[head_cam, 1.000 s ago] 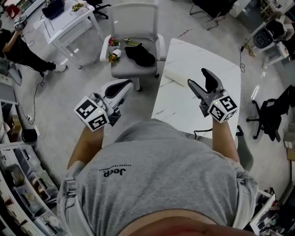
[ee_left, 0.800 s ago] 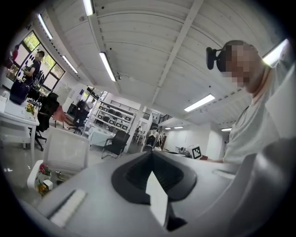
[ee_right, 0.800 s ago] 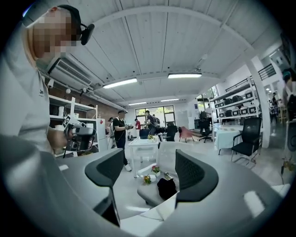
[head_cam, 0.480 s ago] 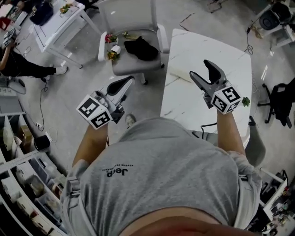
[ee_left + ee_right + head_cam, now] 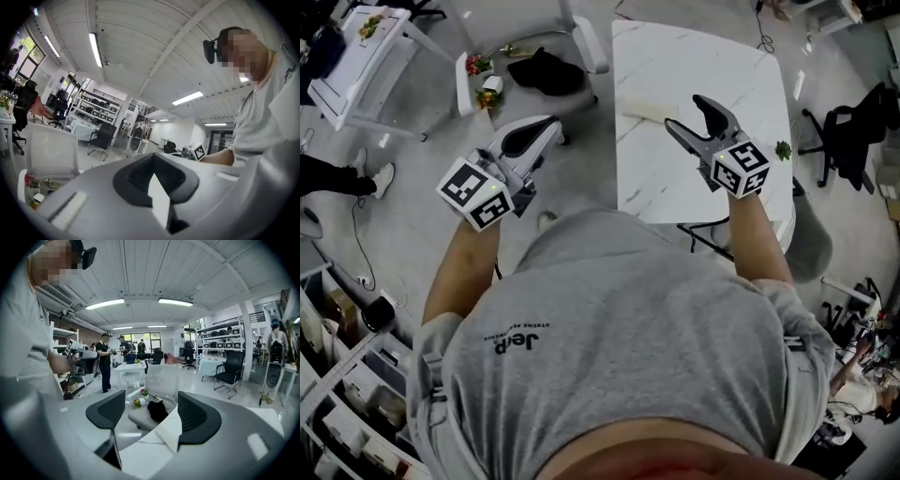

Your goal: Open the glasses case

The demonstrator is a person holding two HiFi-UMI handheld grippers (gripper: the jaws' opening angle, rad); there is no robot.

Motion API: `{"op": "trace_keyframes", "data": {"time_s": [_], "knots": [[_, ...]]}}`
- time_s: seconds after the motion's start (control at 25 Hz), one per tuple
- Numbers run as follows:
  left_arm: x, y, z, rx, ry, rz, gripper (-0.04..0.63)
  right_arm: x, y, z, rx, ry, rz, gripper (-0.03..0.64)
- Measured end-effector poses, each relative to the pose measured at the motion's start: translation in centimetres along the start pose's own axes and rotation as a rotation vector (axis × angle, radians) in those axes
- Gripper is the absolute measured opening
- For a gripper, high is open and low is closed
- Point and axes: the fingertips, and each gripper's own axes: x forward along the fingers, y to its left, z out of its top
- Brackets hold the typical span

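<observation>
No glasses case is clearly in view. A black, soft-looking thing [image 5: 546, 71] [image 5: 157, 410] lies on the seat of a grey chair [image 5: 581, 42], and I cannot tell what it is. My left gripper [image 5: 551, 124] [image 5: 154, 174] is held over the floor beside the chair with its jaws together and nothing in them. Over the near-left part of the white marble table [image 5: 722, 66] my right gripper [image 5: 684, 112] [image 5: 152, 412] stands open and empty. A pale flat sheet [image 5: 639, 106] [image 5: 169, 430] lies on the table's left edge, just beyond the right gripper.
Small flowers and a white cup [image 5: 480, 77] lie on the chair's left side. A white side table [image 5: 356, 56] stands at the far left, and a black office chair [image 5: 853, 122] at the right. Shelves with bins [image 5: 347, 375] line the lower left. People stand far off [image 5: 105, 359].
The view has swung, so the table and chair sit higher and further left. Both grippers have risen in the view. Left stays shut, right stays open.
</observation>
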Motion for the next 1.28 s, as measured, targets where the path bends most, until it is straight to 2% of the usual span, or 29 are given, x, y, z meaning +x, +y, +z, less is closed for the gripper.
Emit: {"op": "trace_keyframes", "data": {"time_s": [0.28, 0.64, 1.0, 1.28], "knots": [[2.5, 0.7, -1.4, 0.010, 0.016, 0.031, 0.052, 2.2, -2.3, -4.8, -0.076, 0.111, 0.049, 0.331], [6.9, 2.5, -6.7, 0.006, 0.084, 0.022, 0.052, 6.5, -3.7, -12.8, -0.224, 0.263, 0.106, 0.331], [10.2, 4.9, -12.0, -0.038, 0.129, 0.006, 0.051, 10.1, -6.4, -19.9, -0.315, 0.381, 0.089, 0.331], [11.8, 4.9, -14.9, -0.043, 0.172, -0.011, 0.051, 10.9, -8.1, -24.6, -0.411, 0.496, 0.115, 0.331]]}}
